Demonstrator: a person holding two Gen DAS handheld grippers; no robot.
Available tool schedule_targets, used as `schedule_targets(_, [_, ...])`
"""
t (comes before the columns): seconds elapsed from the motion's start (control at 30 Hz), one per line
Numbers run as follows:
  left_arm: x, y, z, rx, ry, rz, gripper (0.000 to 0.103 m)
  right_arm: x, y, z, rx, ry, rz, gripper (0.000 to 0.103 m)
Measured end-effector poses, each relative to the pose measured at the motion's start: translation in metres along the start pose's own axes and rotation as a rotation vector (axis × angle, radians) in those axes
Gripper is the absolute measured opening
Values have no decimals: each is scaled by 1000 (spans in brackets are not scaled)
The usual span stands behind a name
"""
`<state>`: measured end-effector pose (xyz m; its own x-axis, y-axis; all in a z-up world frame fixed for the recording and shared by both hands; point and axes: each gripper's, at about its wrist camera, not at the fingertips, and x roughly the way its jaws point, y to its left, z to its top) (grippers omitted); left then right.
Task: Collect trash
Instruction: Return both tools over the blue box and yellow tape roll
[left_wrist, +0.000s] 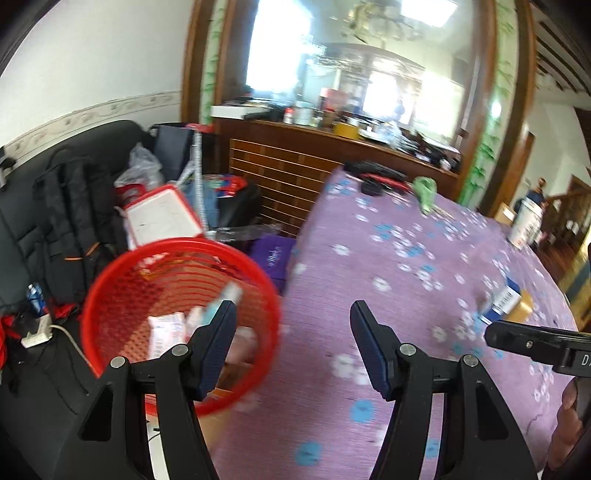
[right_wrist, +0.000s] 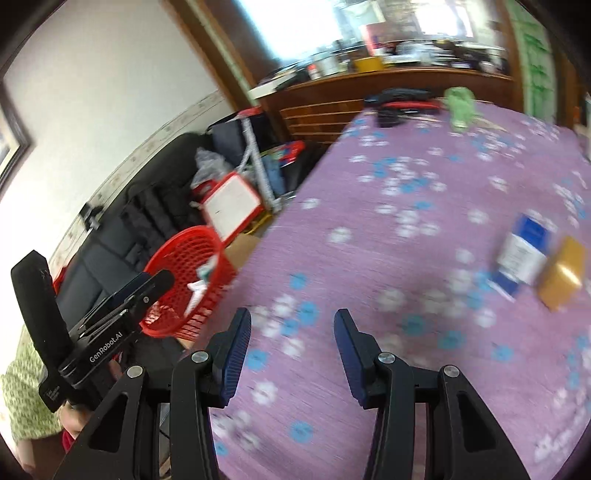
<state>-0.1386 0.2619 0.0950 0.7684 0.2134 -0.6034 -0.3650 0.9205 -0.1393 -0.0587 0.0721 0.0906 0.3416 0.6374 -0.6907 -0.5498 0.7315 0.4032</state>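
Right tool, jaws apart and empty, is nearer the blue-and-white box on the bench; it lies ahead and rightward, long axis running away.

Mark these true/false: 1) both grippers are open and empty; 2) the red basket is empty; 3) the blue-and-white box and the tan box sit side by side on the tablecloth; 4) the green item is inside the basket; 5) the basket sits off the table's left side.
1. True. The left gripper and the right gripper both have their jaws spread with nothing between them.
2. False. The red basket already holds trash, including white and pink packaging.
3. True. The blue-and-white box and the tan box are next to each other on the purple floral tablecloth.
4. False. The green item lies at the table's far end.
5. True.
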Motion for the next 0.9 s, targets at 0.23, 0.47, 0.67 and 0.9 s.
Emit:
schedule_targets(0.23, [5, -79, -14, 110, 42, -80, 62, -58, -67, -27, 104, -96, -104, 52])
schedule_targets(0.47, [9, -155, -25, 254, 62, -135, 63, -100, -134, -42, 269, -170, -207, 55])
schedule_targets(0.67, [18, -206, -29, 333, 79, -168, 64, -120, -158, -47, 304, -215, -296, 63])
schedule_targets(0.9, [50, -256, -17, 379, 118, -224, 72, -130, -176, -52, 346, -234, -285, 63])
